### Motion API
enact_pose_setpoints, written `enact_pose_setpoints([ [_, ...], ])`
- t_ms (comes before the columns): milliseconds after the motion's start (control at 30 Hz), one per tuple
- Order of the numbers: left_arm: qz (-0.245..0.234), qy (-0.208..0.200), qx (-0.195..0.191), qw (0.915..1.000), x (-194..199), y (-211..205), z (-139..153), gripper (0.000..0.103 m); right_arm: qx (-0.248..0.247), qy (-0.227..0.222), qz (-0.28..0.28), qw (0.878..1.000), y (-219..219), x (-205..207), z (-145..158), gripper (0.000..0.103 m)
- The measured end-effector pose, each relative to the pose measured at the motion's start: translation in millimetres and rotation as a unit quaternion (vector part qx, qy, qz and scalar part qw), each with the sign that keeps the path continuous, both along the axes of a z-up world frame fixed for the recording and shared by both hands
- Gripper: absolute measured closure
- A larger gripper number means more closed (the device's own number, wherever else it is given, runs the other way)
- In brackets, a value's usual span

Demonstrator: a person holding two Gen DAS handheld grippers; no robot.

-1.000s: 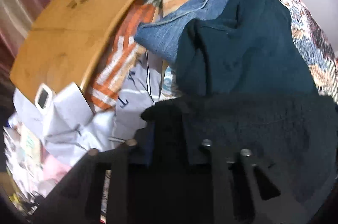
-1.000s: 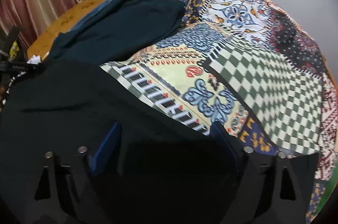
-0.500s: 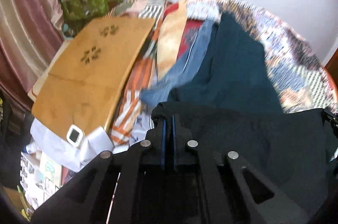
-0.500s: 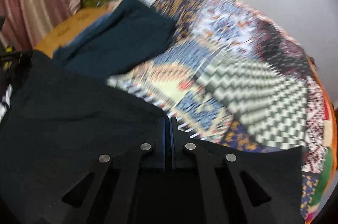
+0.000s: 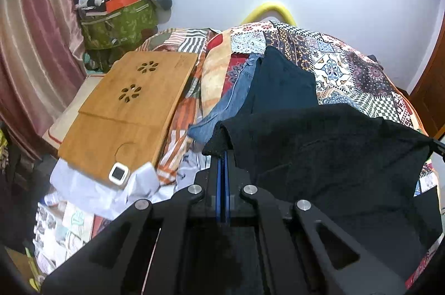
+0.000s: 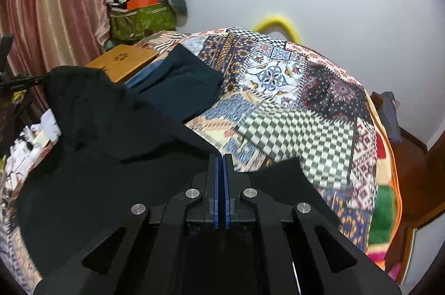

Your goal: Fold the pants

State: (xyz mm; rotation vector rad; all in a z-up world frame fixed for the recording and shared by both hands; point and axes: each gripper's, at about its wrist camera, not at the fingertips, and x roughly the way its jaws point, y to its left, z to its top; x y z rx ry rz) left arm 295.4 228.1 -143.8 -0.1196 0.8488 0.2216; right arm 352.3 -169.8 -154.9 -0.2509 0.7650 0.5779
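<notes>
The black pants point(image 5: 328, 150) are pinched at one corner by the left claw point(image 5: 222, 155) and at the other by the right claw point(image 6: 222, 157), and are held stretched mid-frame above the patchwork bed point(image 6: 292, 105).

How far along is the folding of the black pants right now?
Done: dark teal pants lie folded on the bedspread atop jeans. In hand: left hand-held gripper and right hand-held gripper are each shut on an edge of the black pants, stretched between them. Left: no fold is visible in them yet.
</notes>
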Motion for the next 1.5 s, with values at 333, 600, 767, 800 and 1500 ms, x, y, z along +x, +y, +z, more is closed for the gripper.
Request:
enact_pose_setpoints([
  [333, 0.016, 0.013, -0.002, 0.9998, -85, 3, -15, 0.102, 0.014, 0.004, 0.016, 1.000, -17, -78, 5, 0.101],
  [600, 0.027, 0.051, -0.036, 0.9977, -130, 8, -53, 0.103, 0.014, 0.021, 0.032, 0.999, -22, -131, -12, 0.101],
  [767, 0.036, 0.087, -0.043, 0.9946, -147, 6, -84, 0.103, 0.004, 0.035, 0.028, 0.999, -22, -152, -31, 0.100],
  [800, 0.039, 0.091, -0.044, 0.9941, -150, 6, -87, 0.103, 0.004, 0.041, 0.026, 0.999, -22, -154, -35, 0.100],
  [1500, -0.019, 0.026, 0.007, 0.9995, -103, -56, -23, 0.036, 0.027, 0.009, 0.000, 1.000, -39, -121, 8, 0.068],
])
